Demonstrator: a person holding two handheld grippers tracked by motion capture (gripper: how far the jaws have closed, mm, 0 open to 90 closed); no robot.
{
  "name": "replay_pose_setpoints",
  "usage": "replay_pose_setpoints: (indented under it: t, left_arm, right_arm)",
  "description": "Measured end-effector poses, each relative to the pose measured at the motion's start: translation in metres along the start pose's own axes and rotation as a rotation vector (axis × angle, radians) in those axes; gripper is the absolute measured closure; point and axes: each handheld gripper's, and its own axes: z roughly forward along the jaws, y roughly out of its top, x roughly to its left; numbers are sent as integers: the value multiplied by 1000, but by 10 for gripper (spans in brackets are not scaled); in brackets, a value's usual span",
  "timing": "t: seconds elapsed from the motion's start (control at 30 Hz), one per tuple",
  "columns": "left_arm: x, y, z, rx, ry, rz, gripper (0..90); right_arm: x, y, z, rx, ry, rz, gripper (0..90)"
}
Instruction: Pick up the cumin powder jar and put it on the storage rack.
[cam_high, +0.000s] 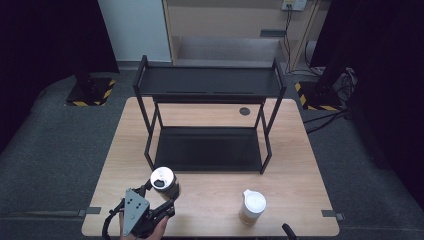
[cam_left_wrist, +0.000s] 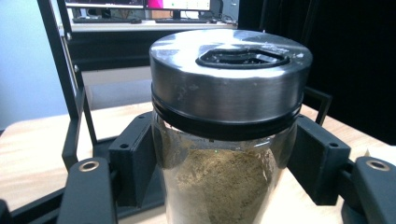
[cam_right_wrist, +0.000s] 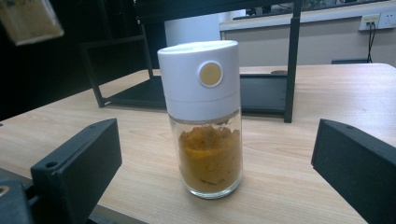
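L gripper (cam_high: 159, 200) pinching steel-lid jar (cam_left_wrist: 224, 140) to lift | R gripper (cam_right_wrist: 217, 163) spread, lined up w/ white-cap jar (cam_right_wrist: 205, 116) | rack (cam_high: 207, 120) ahead

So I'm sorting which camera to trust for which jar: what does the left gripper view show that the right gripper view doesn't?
Left gripper view: a steel-lidded jar of greenish-brown powder, up close between the left gripper pads, which flank the glass; contact is unclear.

Right gripper view: a white-capped jar of orange powder, standing free on the table, with the right gripper open wide and apart from it.

Both: the black shelf rack behind, and the wooden tabletop.
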Motion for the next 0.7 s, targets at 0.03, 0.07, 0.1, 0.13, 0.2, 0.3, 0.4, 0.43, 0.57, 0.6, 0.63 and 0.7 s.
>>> replay_pose_setpoints:
  t: [0.03, 0.07, 0.1, 0.13, 0.2, 0.3, 0.4, 0.43, 0.57, 0.6, 0.63, 0.7]
  left_arm:
    - [1, 2, 1, -2, -2, -1, 305]
    - [3, 7, 1, 0, -5, 0, 305]
    - [4, 10, 2, 0, -6, 1, 305]
    - [6, 13, 3, -2, -6, 1, 305]
    - [8, 19, 4, -5, -5, -2, 305]
    - [13, 28, 7, -9, -10, -3, 305]
    - [18, 37, 11, -13, -21, -2, 306]
    - [20, 41, 13, -11, -24, 1, 305]
    - [25, 51, 18, -7, -42, 6, 305]
    - [30, 56, 21, -4, -60, 4, 306]
    - [32, 59, 23, -5, -66, 2, 305]
    - [34, 66, 26, -8, -68, 13, 306]
  right_arm:
    - [0, 0, 0, -1, 0, 0, 15]
    - [0, 1, 0, -2, 0, -1, 15]
    - [0, 1, 0, -3, 0, -1, 15]
    - [1, 1, 0, -3, 0, 0, 15]
    - [1, 2, 0, -5, 0, 1, 16]
    - [2, 3, -1, -5, -1, 3, 16]
    - [2, 3, -1, -6, 2, 1, 16]
    - [2, 3, -1, -6, 3, -1, 16]
    - [3, 4, -1, -5, 6, 1, 16]
    - [3, 4, -1, -5, 9, -2, 15]
    - [3, 4, -1, -5, 9, -1, 14]
    - [3, 5, -1, -2, 12, -1, 7]
